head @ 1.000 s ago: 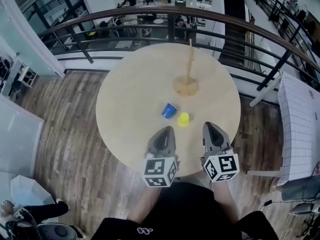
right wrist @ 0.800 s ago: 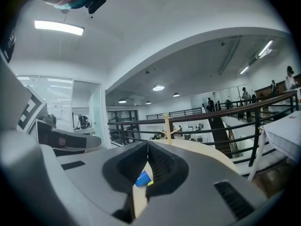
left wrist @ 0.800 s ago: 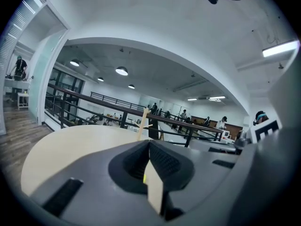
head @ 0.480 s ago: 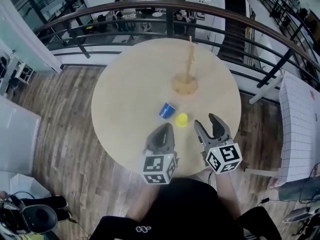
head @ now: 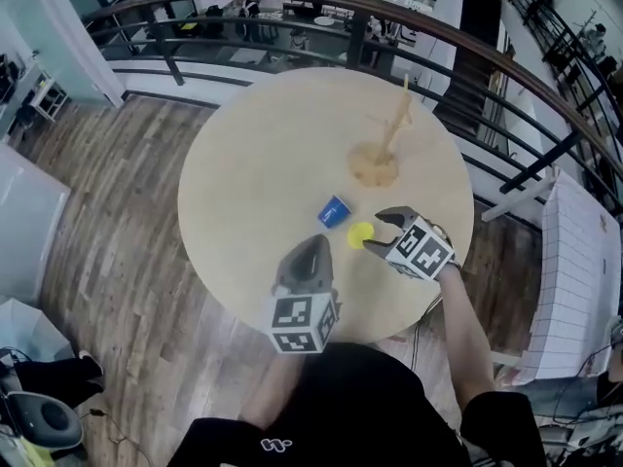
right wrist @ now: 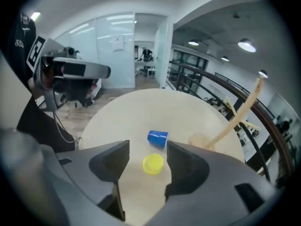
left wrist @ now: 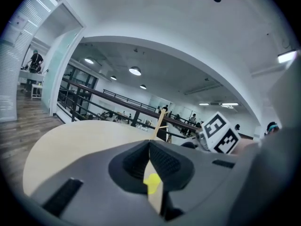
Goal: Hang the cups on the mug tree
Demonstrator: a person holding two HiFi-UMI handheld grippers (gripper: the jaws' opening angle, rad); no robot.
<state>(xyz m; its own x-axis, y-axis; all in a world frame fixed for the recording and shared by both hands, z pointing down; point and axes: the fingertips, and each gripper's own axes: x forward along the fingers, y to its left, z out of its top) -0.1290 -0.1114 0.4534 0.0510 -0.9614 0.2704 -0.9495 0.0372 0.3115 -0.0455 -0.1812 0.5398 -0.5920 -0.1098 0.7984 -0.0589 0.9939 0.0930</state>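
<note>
Right gripper point(head: 375, 230) closer, jaws just swung wide open, nothing between yet; yellow cup point(head: 360, 233) standing on end, dead ahead of the gap; left gripper point(head: 313, 251) shut, empty, farther off.

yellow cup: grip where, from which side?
Pinch the yellow cup across its round wall from above, near side: it stands on end, circular face up. The right gripper, its jaws just opening, frames it without touching. The blue cup lies close beyond.

A round table point(head: 253, 163) of pale wood fills the middle of the head view. Right of its centre the wooden mug tree point(head: 375, 165) stands on a round base. Below it the blue cup point(head: 334, 211) lies on its side. The yellow cup point(head: 360, 233) sits just beside the blue one, at its lower right.
</note>
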